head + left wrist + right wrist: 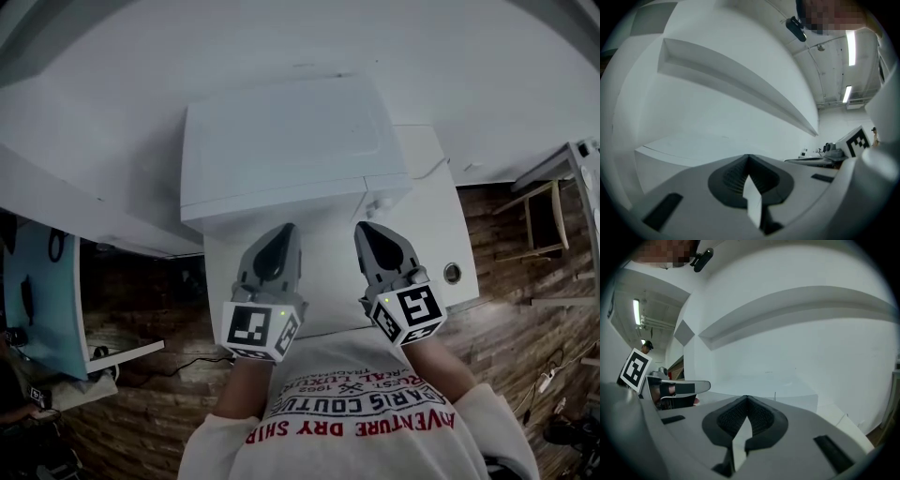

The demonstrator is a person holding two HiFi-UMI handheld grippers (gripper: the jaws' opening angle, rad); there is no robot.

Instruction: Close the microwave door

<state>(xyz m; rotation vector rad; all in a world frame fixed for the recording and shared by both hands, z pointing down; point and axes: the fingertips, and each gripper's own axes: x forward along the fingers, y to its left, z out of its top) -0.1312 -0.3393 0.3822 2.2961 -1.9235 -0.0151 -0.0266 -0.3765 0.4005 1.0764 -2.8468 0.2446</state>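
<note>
White shirt with red and black print point(356, 422) fills 6 o'clock in the head view. Both forearms reach forward from it, roughly parallel.

Left claw point(278, 242): grey, tips pointing to 12 o'clock, marker cube nearest the body. In its own view point(749, 157) the jaws are pressed together with nothing between them.

Right claw point(370, 234): same pose, level with the left and near it. In its own view point(746, 398) the jaws meet and hold nothing.

White box-shaped microwave point(281, 141) sits at 12 o'clock from both claws on the white counter point(431, 234), close to their tips. From above its front edge runs straight, and the door appears flush.
</note>
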